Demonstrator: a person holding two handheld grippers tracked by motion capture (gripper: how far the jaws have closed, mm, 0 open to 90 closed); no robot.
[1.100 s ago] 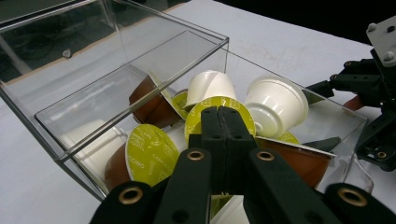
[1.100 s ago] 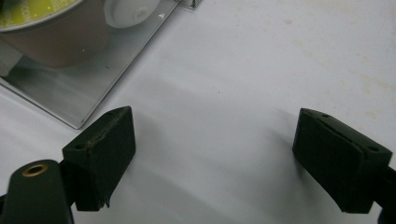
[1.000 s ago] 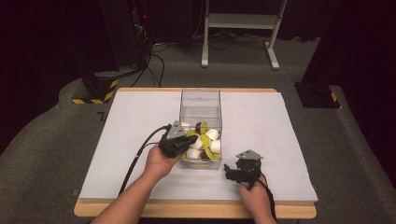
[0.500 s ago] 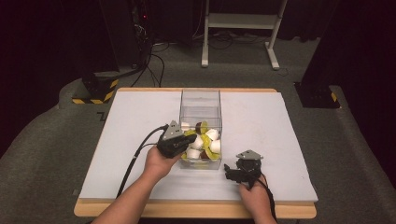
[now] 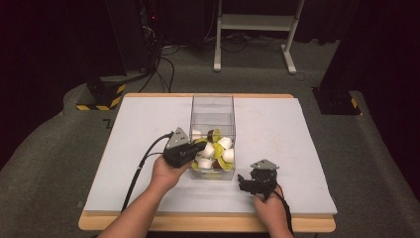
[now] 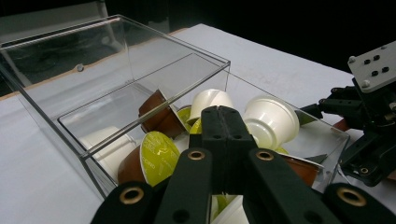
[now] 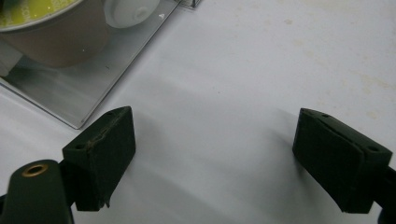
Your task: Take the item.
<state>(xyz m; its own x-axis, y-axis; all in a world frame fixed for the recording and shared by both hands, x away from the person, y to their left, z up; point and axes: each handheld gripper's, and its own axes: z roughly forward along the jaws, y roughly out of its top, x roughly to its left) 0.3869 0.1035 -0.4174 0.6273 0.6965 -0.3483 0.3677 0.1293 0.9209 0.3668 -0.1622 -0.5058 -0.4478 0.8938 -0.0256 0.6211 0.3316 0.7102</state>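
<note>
Low in the high view, the right gripper (image 5: 246, 182) sits on the white table top (image 5: 307, 163) near the front wooden edge (image 5: 198, 222), jaws spread wide apart with nothing between them. Open white surface runs off to its right and beyond it. Just left of it, centre frame, is the clear plastic box (image 5: 213, 106), long axis running away toward the top of the frame, open at the top. The coffee capsules (image 5: 218, 148), white, brown and lime-lidded, are heaped in its near end; the far half is bare. The left gripper (image 6: 223, 122) reaches over the box's left wall, jaws pressed together above the pile, gripping nothing I can make out. Farther off, dark floor and a white stand (image 5: 255, 29).
</note>
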